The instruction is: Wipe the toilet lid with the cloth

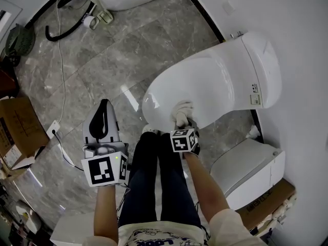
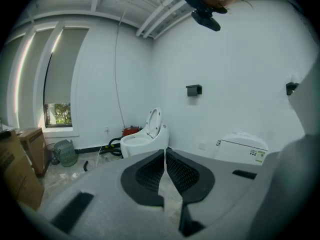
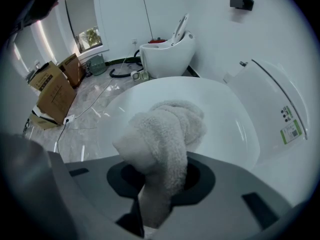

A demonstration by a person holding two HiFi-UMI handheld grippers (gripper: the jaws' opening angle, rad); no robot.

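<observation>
Cloth (image 3: 165,134) first: where is it?

Bunched on the toilet lid (image 1: 215,81), near the lid's 7 o'clock edge in the head view, the end nearest the person's legs. It touches the white surface.

Who has it?

The right gripper (image 3: 160,181). Its jaws pinch a twisted tail of the cloth, and the fluffy wad bulges out ahead of them, toward 12 o'clock in that gripper's view.

And the other one?

The left gripper (image 1: 104,106) hangs over the marble floor (image 1: 102,50), at about 9 o'clock from the right one and well apart from the toilet. Its jaws are pressed together with nothing between them.

How should the cloth handle?

Probably light, soft and limp. It has a terry-like pile that squashes flat under pressure and would flop if held by a corner. The hold close behind the wad looks sensible, since it puts a thick pad between gripper and lid.

And the lid?

Glossy, domed and likely slippery, so the cloth should glide easily. I would guess modest downward pressure is enough. A loose tail could drag or slip free.
</observation>
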